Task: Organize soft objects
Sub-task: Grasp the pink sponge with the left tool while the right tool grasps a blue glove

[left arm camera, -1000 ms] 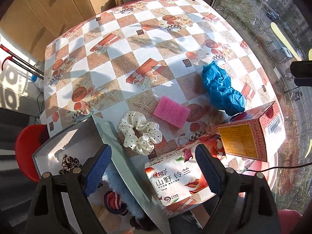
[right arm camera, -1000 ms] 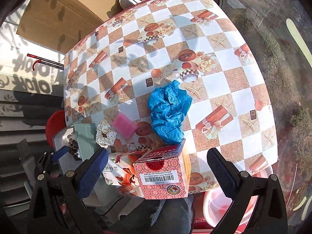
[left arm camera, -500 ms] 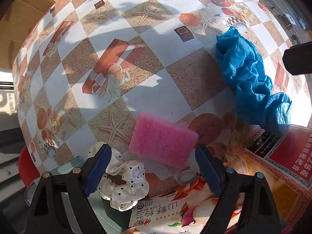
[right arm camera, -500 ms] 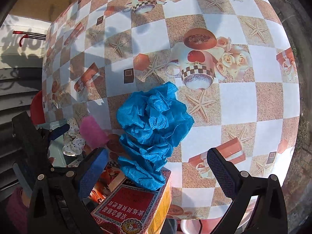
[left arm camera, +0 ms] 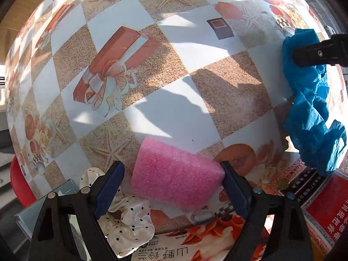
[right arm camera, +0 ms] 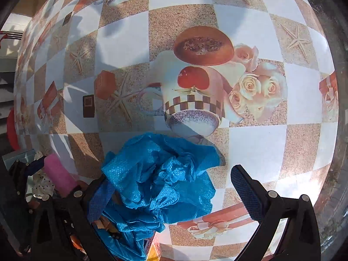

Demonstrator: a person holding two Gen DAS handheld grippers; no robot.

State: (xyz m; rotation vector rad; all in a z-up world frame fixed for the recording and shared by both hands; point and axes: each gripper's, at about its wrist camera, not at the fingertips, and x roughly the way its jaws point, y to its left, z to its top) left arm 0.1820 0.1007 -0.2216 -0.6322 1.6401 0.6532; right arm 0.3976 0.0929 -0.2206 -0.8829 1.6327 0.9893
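Observation:
A pink sponge lies on the patterned tablecloth, between the open jaws of my left gripper; its right finger touches the sponge's edge. A white polka-dot scrunchie lies under the left finger. A crumpled blue cloth sits between the open jaws of my right gripper, against its left finger. The blue cloth also shows in the left wrist view, with the right gripper's finger over it. The sponge shows at the left of the right wrist view.
A tissue pack with Chinese print and a red carton lie near me. A pale box's edge is at lower left, beside a red stool. The checkered tablecloth spreads beyond.
Both grippers have come down close to the table. The left one now straddles the pink sponge, the right one straddles the blue cloth. Both stay open.

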